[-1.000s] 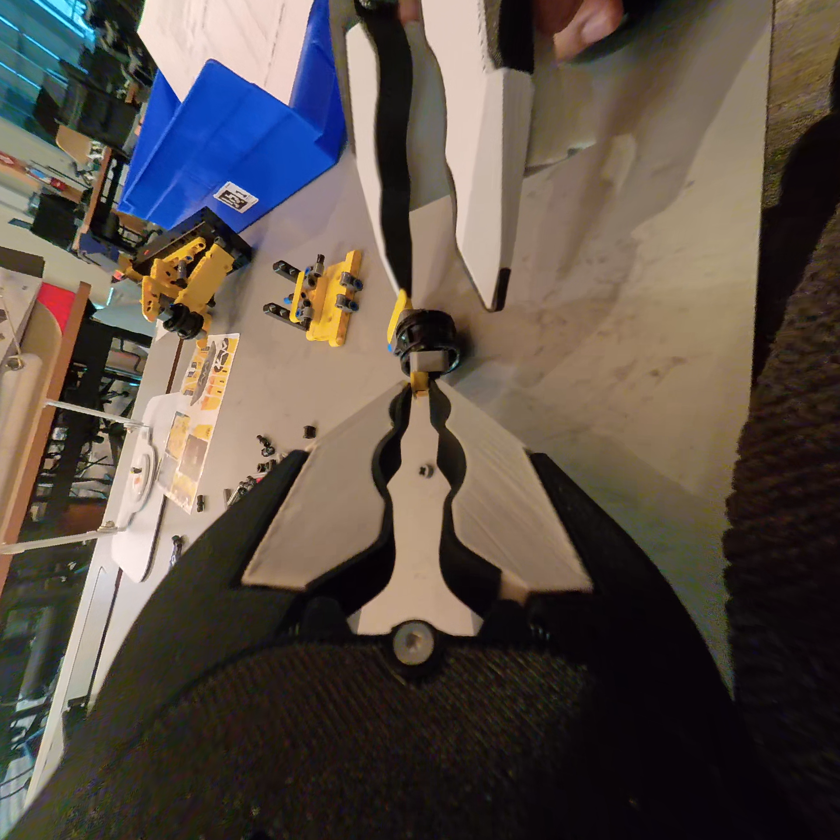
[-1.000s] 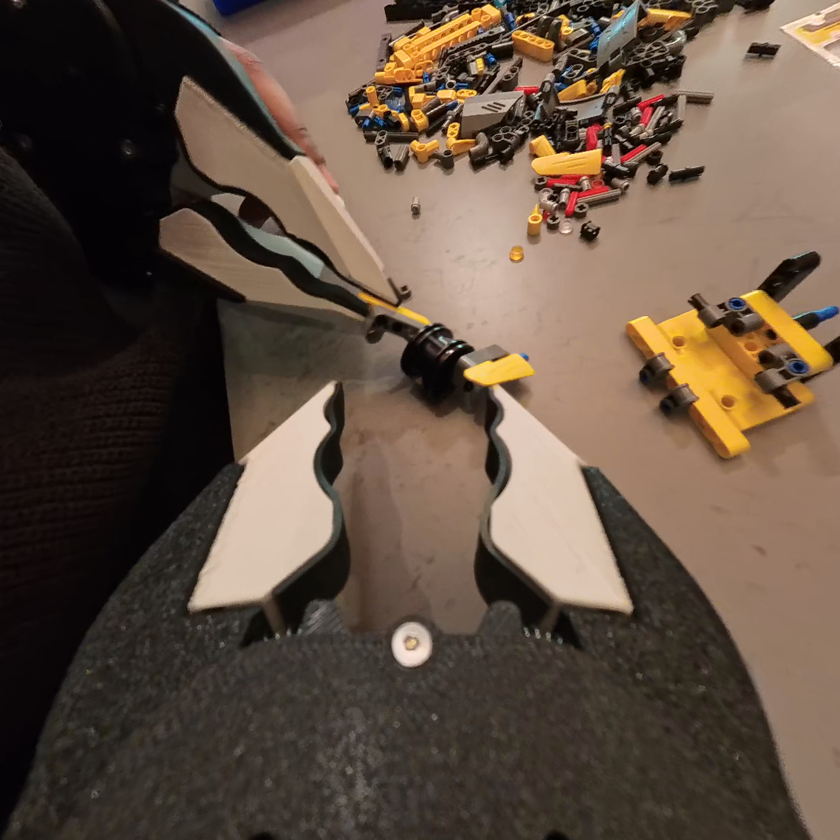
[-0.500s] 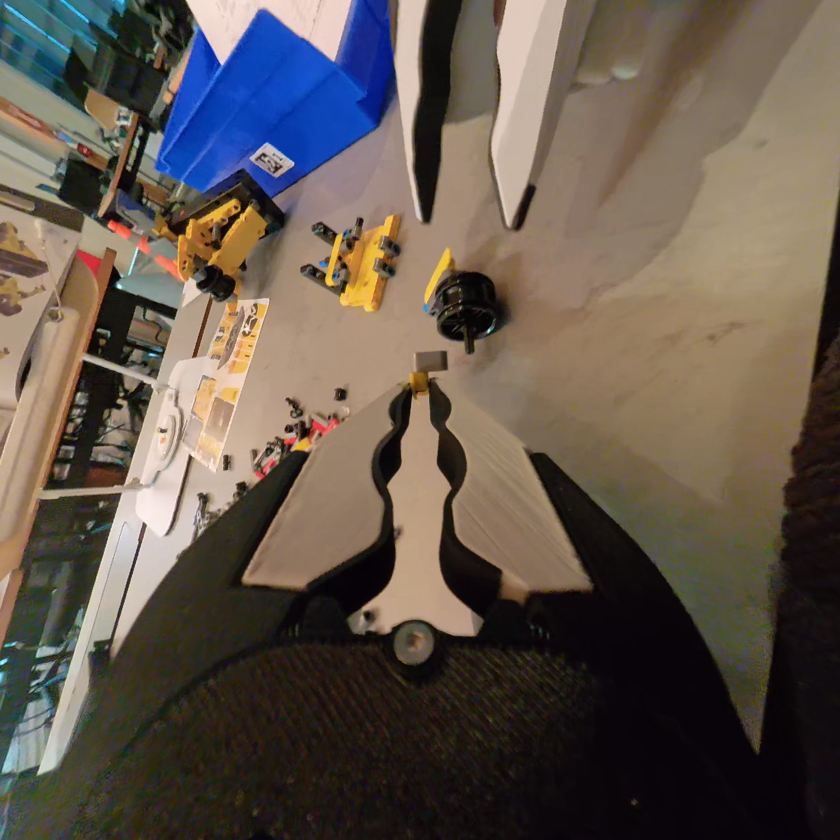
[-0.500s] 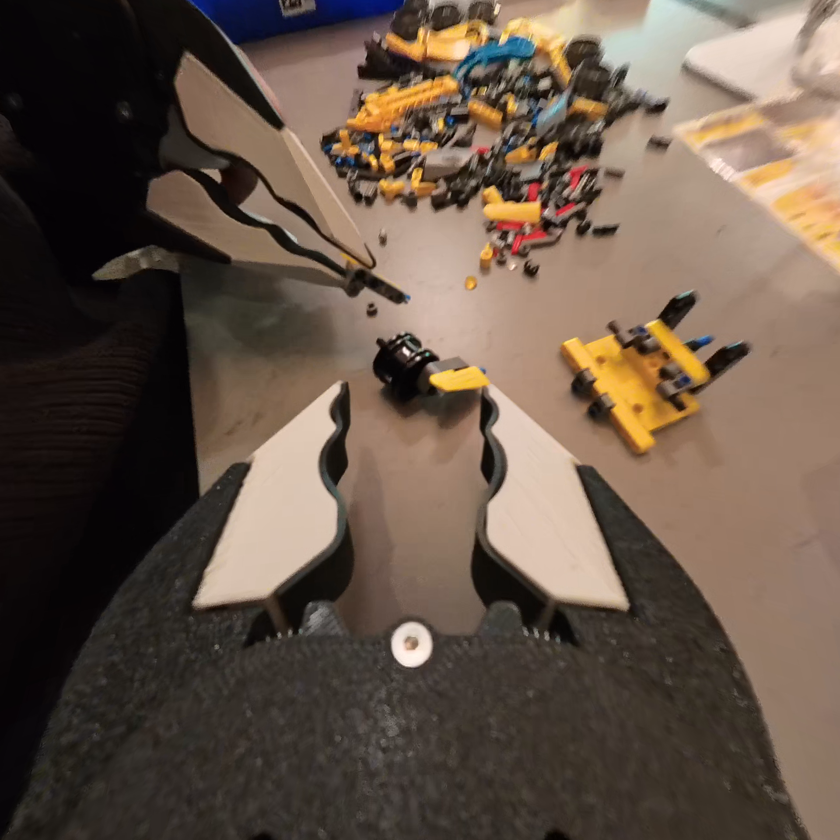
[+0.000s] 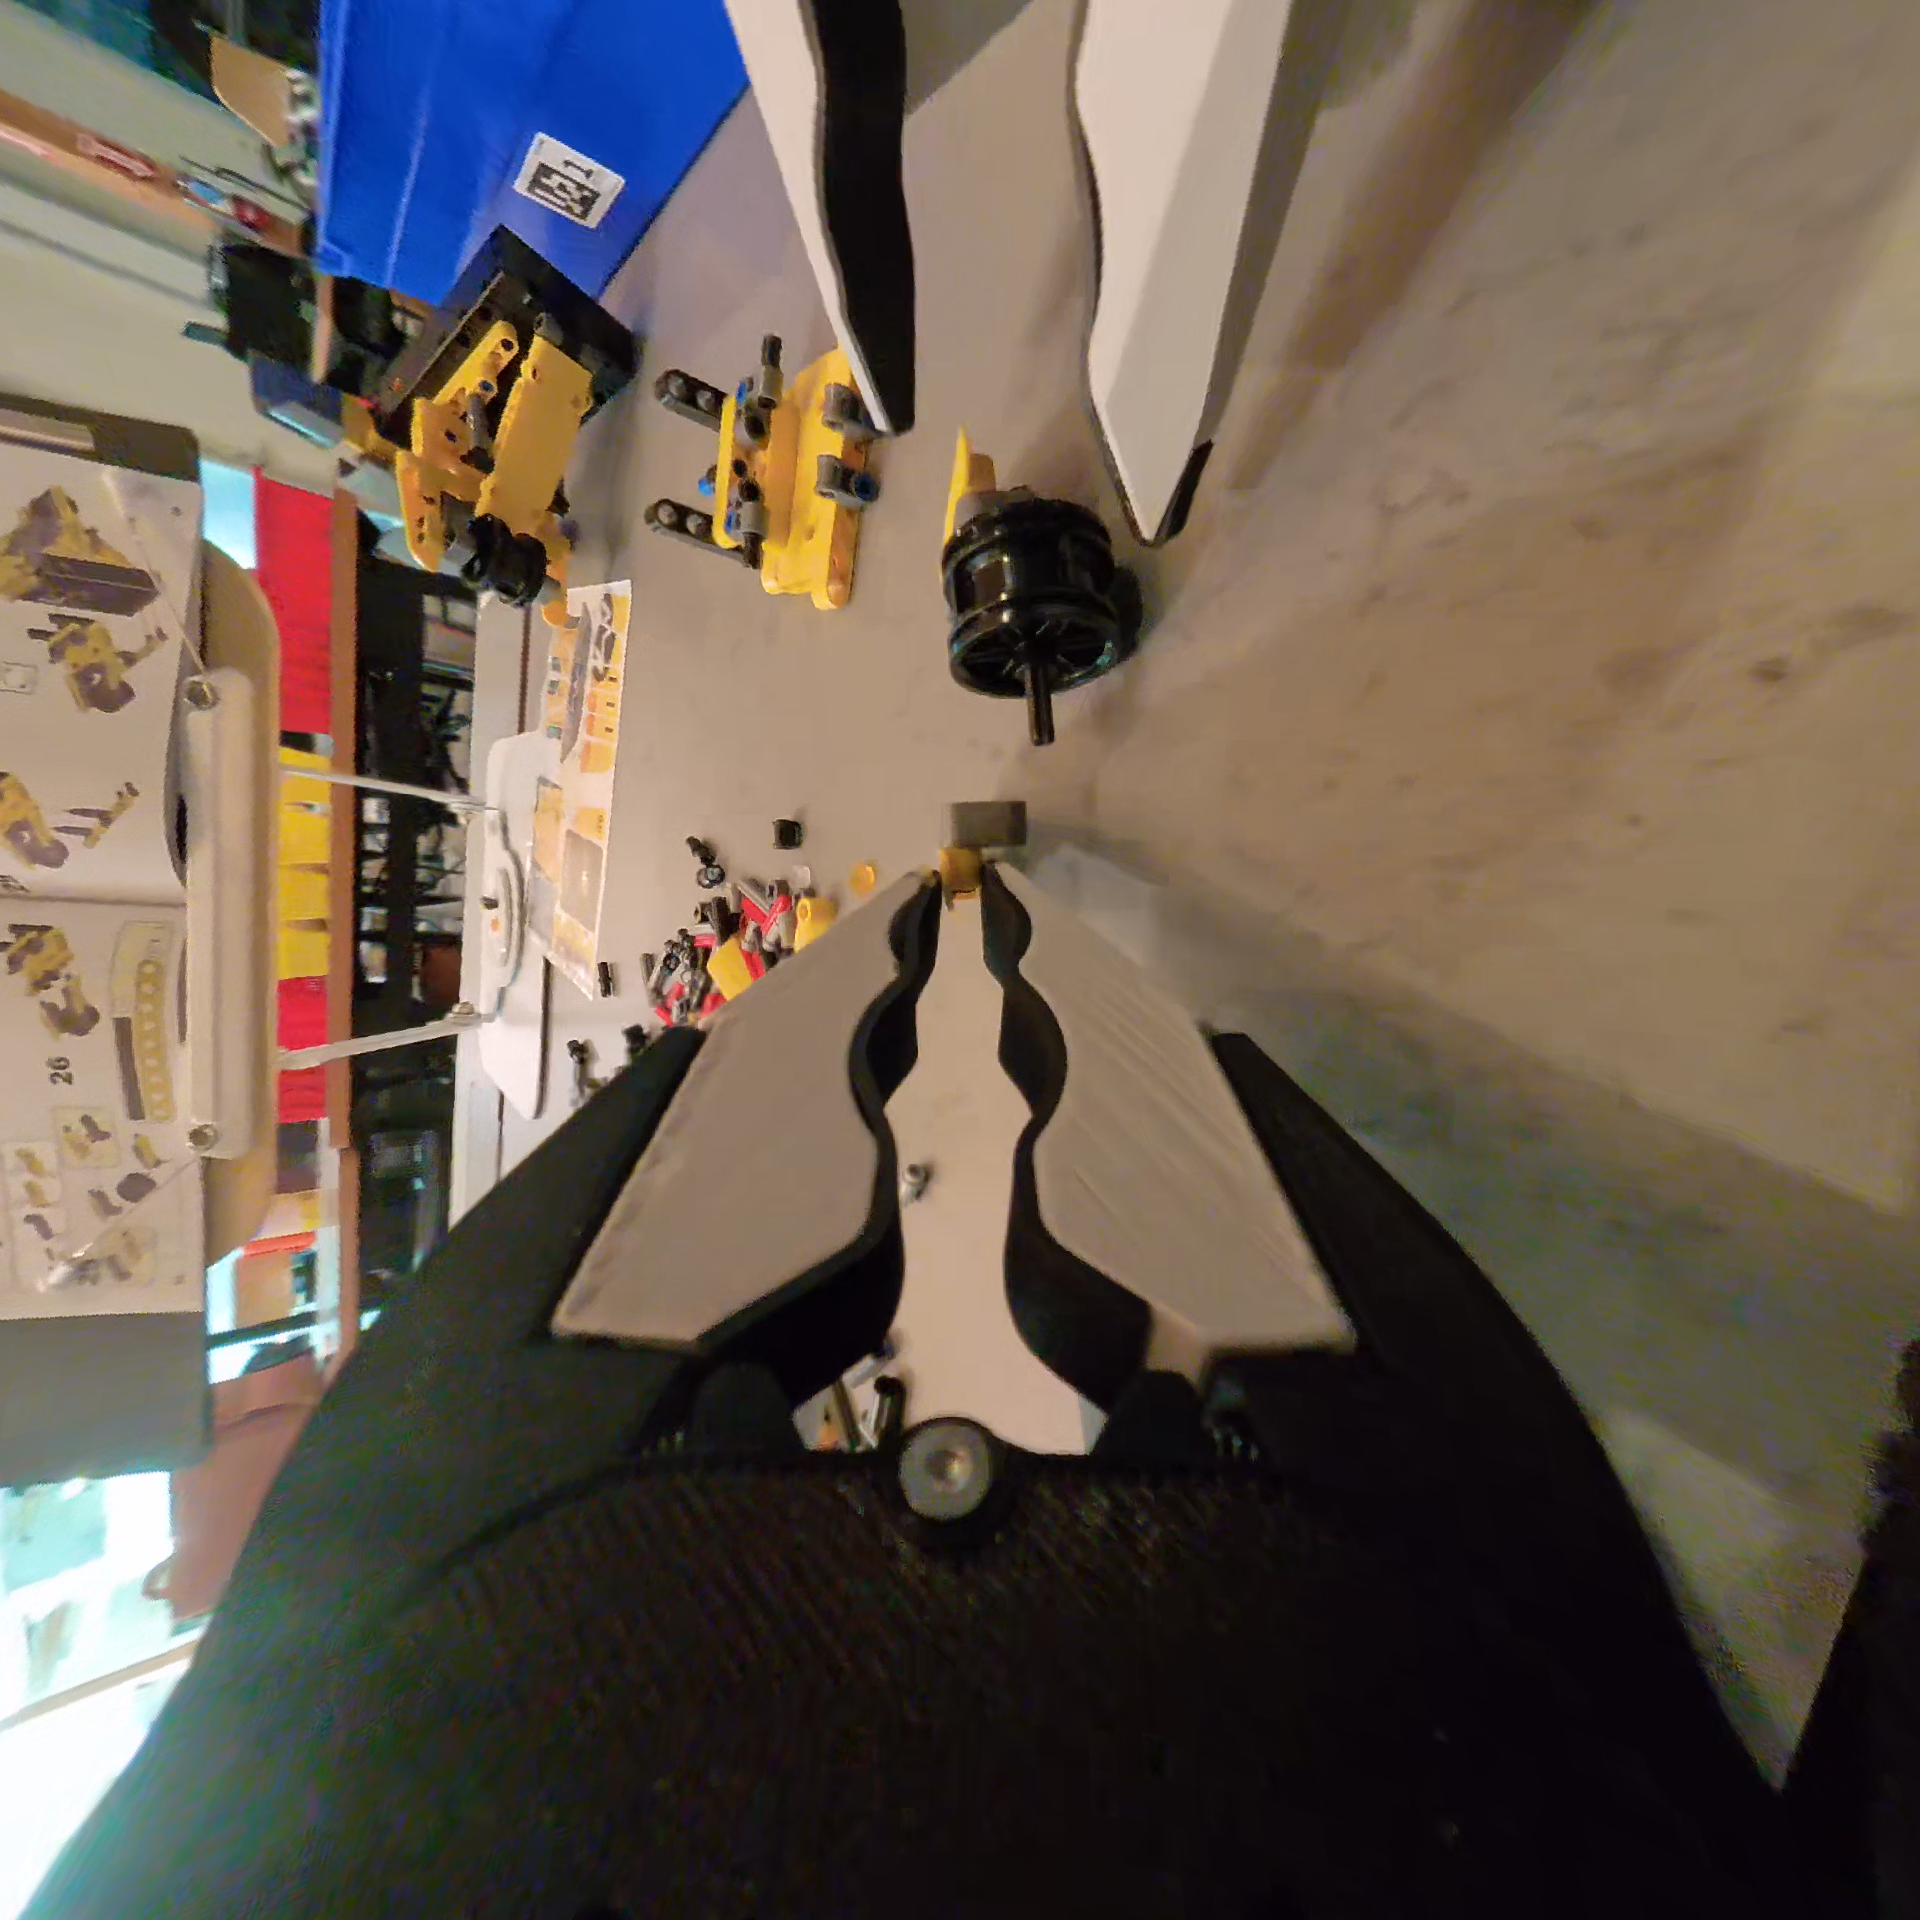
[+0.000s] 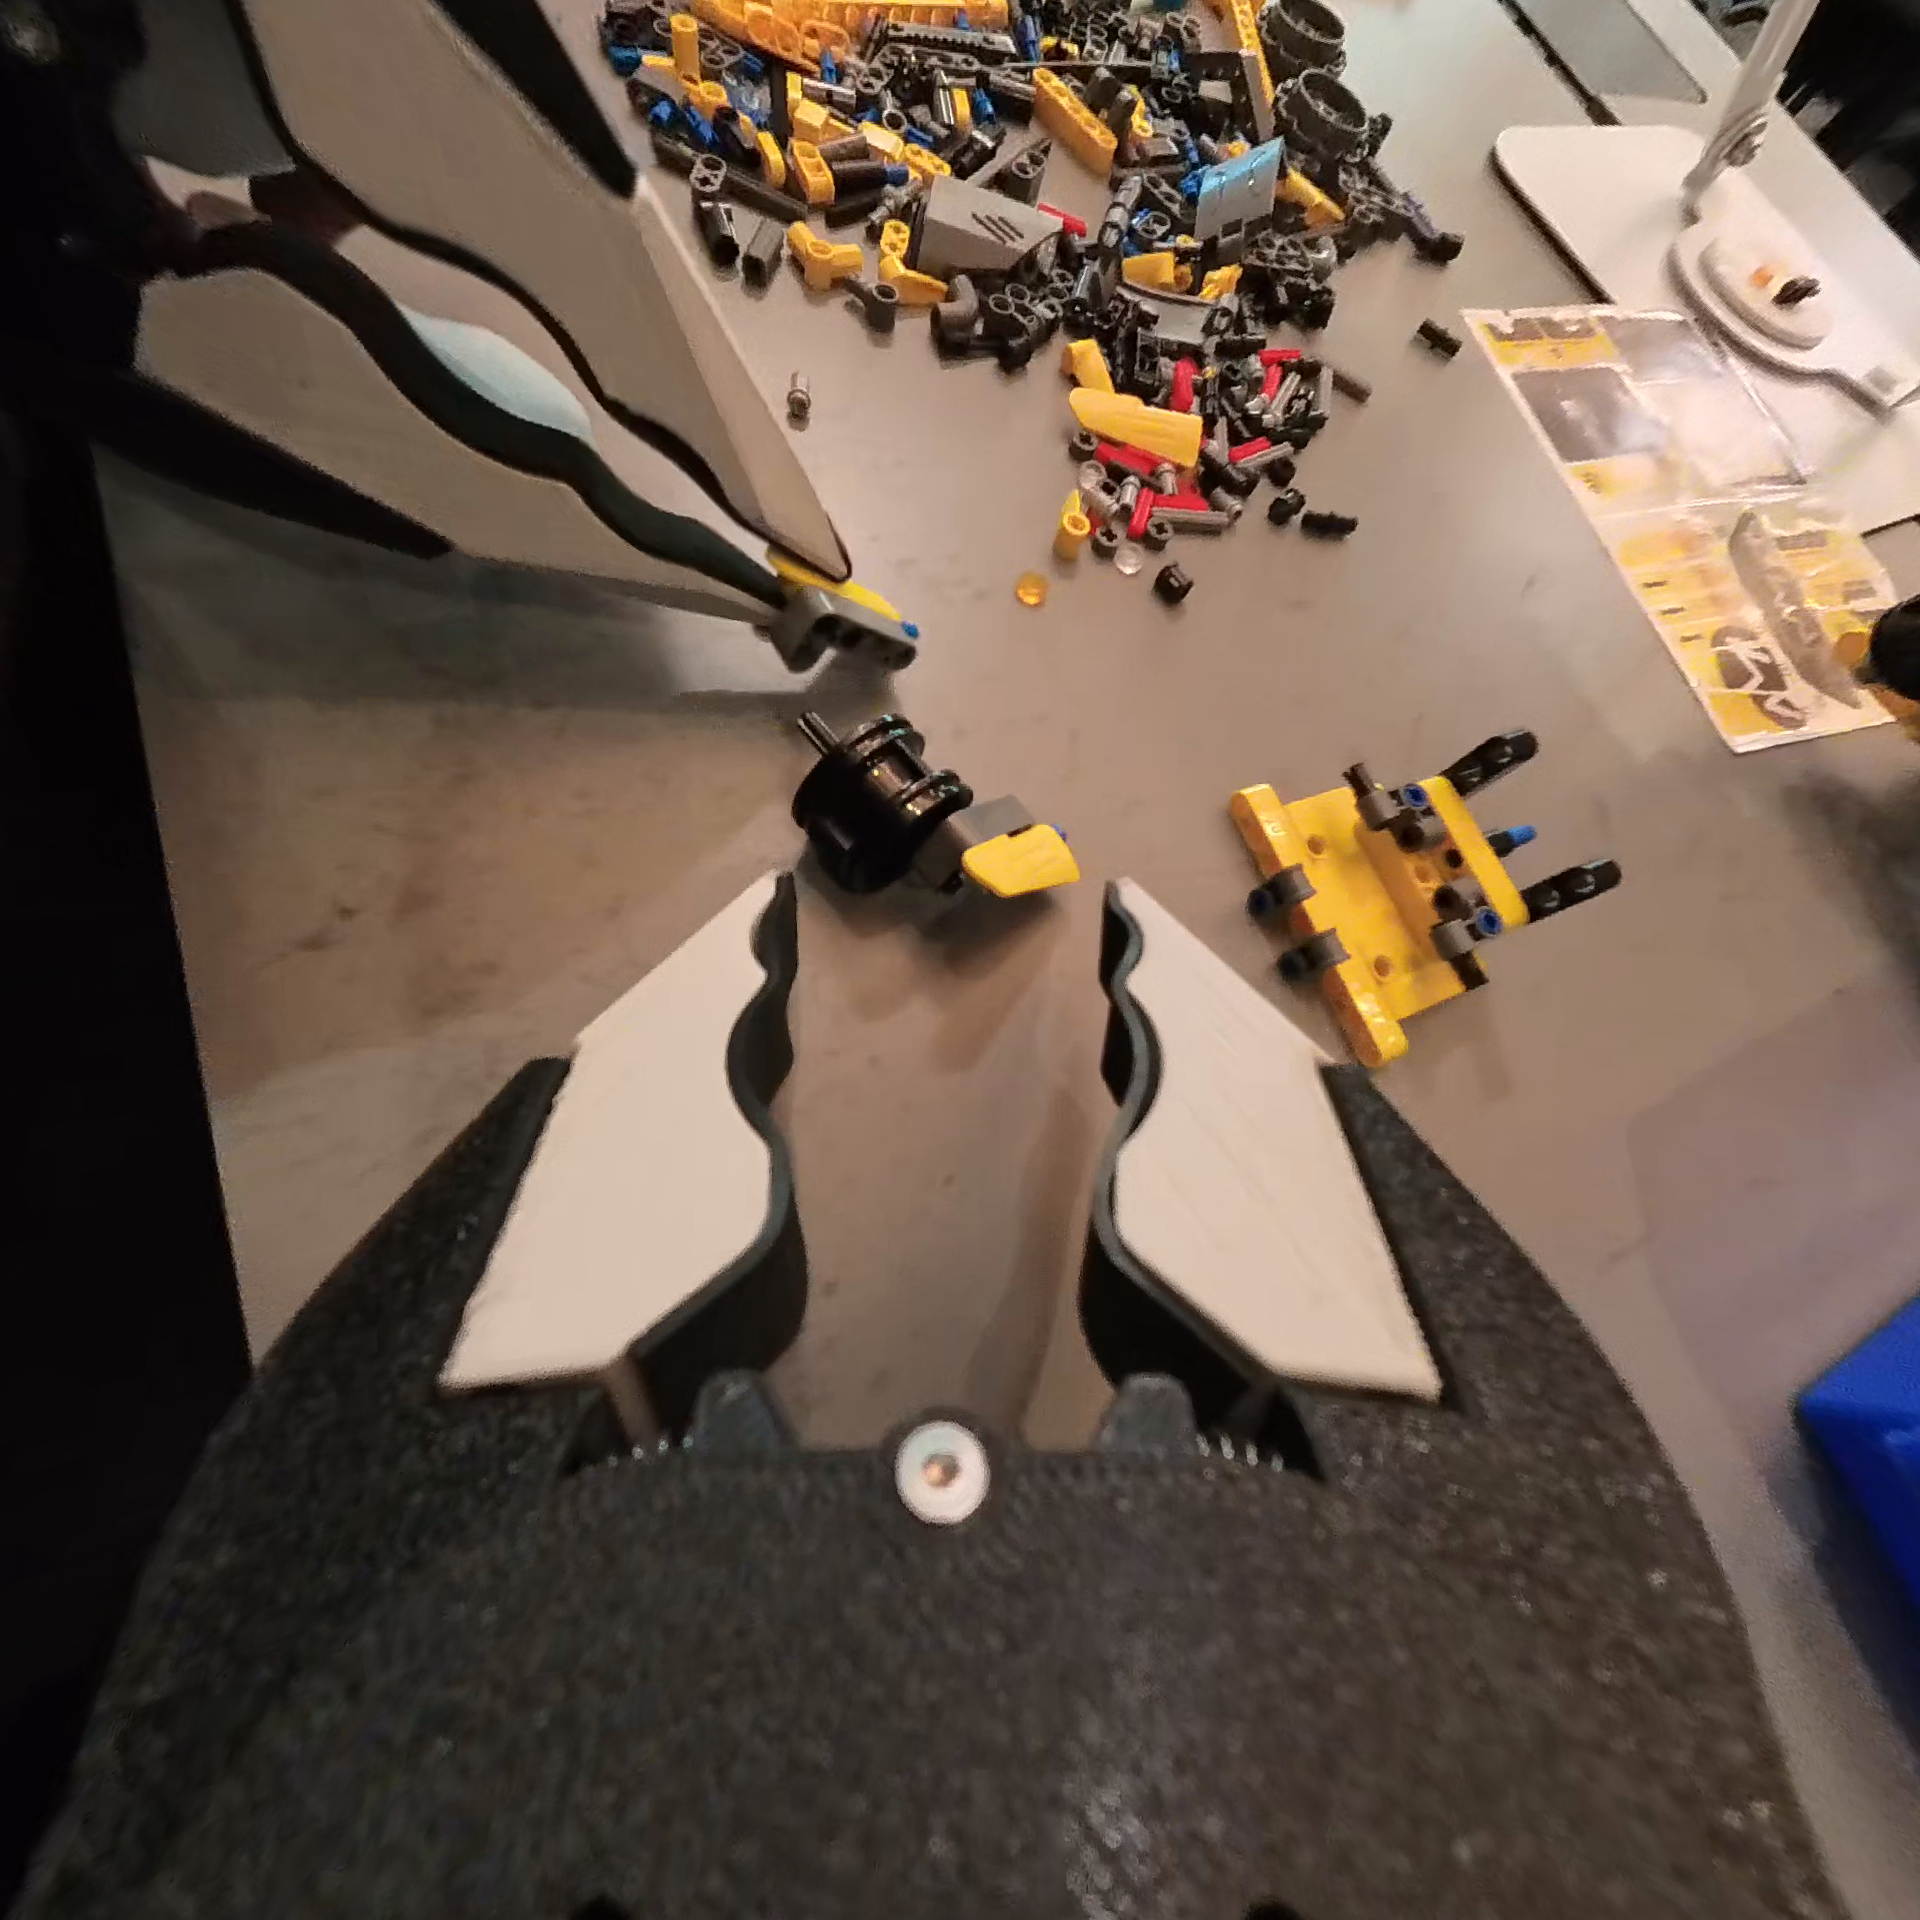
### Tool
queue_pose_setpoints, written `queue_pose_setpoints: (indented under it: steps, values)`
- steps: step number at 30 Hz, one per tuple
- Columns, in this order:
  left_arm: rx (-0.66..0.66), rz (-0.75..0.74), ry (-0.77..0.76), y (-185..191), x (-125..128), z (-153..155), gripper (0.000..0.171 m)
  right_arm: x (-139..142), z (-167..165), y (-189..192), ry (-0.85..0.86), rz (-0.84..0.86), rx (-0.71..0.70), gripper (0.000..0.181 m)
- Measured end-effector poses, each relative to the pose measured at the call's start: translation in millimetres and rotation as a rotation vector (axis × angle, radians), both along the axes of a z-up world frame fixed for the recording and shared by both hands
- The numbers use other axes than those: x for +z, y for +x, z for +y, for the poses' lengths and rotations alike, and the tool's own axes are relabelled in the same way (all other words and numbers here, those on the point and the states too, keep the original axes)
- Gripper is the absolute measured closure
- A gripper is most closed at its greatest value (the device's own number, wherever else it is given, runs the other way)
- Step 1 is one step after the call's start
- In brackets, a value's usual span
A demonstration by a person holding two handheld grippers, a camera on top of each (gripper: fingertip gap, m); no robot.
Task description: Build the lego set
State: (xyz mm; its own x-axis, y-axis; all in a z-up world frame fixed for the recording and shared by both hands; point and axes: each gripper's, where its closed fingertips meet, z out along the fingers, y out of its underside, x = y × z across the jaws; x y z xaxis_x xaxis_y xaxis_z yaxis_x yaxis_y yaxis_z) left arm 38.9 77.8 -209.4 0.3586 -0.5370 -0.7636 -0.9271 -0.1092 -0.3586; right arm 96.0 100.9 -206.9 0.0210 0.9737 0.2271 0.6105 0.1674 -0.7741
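Observation:
My left gripper [image 5: 961,883] is shut on a small grey-and-yellow beam piece [image 5: 985,826] and holds it just above the grey table. It also shows in the right wrist view [image 6: 816,587] at upper left, with the piece [image 6: 847,623] at its tip. A black wheel hub with a grey and yellow part [image 6: 904,816] lies on the table between the two grippers, apart from both; it also shows in the left wrist view [image 5: 1029,592]. My right gripper [image 6: 945,904] is open and empty, its tips just short of the hub.
A yellow plate assembly with black pins [image 6: 1382,904] lies right of the hub. A big pile of loose parts [image 6: 1039,156] covers the far table. A leaflet [image 6: 1683,499], a blue bin [image 5: 499,135], a part-built yellow model [image 5: 488,436] and a manual on a stand [image 5: 94,831] lie around. Left tips to right tips: about 7 cm. The part-built yellow model [image 5: 488,436] sits 25 cm or so from the ends of my right fingers.
The wheel hub has come off the piece in my left gripper and now lies on the table. Both grippers have drawn back from it; the right one stays open.

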Motion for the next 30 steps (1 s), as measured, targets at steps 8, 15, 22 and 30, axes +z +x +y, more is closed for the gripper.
queue_pose_setpoints:
  steps: [8,15,22,30]
  values:
    - [0.019,0.105,0.009,8,-1,1,0.167,-5,-1,0,0.005,-0.028,0.003,0.127]
    - [0.012,0.128,0.003,12,-1,1,0.167,-4,-2,0,-0.002,-0.025,0.005,0.129]
    - [0.002,0.153,0.01,14,-1,-1,0.167,-6,-1,0,-0.007,-0.033,-0.002,0.133]
    - [0.0,0.156,0.015,15,0,-2,0.166,-8,-1,-1,-0.004,-0.047,-0.003,0.135]
